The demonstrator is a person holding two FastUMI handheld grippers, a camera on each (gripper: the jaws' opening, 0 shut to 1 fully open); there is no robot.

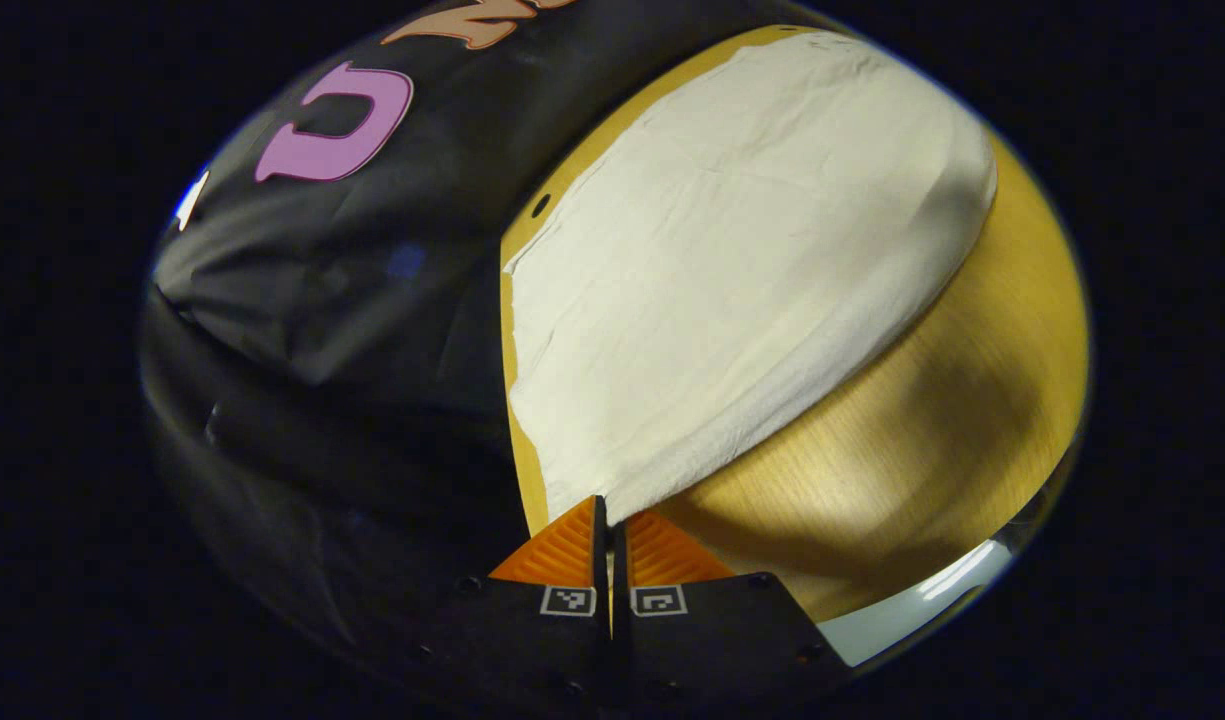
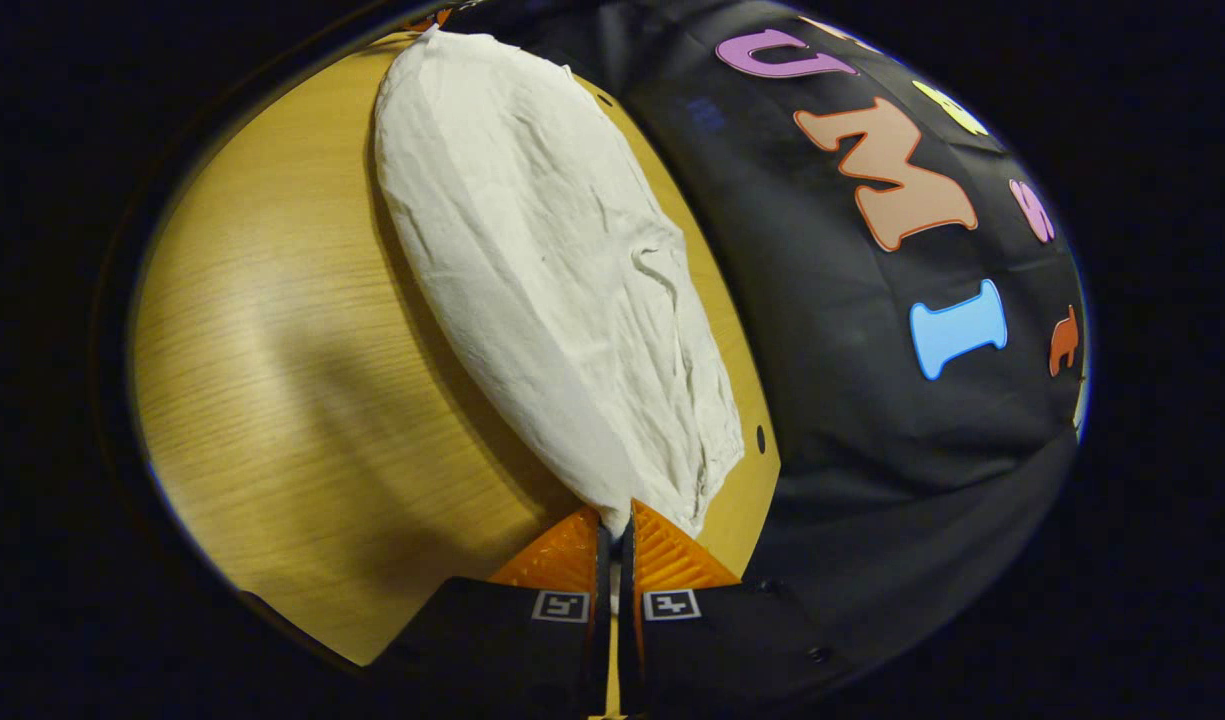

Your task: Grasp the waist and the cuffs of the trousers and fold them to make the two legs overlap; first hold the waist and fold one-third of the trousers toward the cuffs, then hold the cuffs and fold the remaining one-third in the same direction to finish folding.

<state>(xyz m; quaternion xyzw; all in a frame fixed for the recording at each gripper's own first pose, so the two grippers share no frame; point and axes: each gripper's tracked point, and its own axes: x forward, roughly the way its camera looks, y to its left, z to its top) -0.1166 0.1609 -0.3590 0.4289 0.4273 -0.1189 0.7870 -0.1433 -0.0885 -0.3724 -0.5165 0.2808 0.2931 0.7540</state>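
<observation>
Trousers (image 1: 732, 260) of pale cloth lie flat along the far side of a wooden table (image 1: 932, 440), close to its edge by the booth's black wall (image 1: 352, 300). In the left gripper view, the left gripper (image 1: 609, 515) has its fingers pressed together on a near corner of the cloth. In the right gripper view, the right gripper (image 2: 613, 525) pinches the other end — fingers closed on the wrinkled corner, trousers (image 2: 552, 270) stretching away across the table (image 2: 272, 380).

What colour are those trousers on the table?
Plain off-white trousers, clearest in the right gripper view.
</observation>
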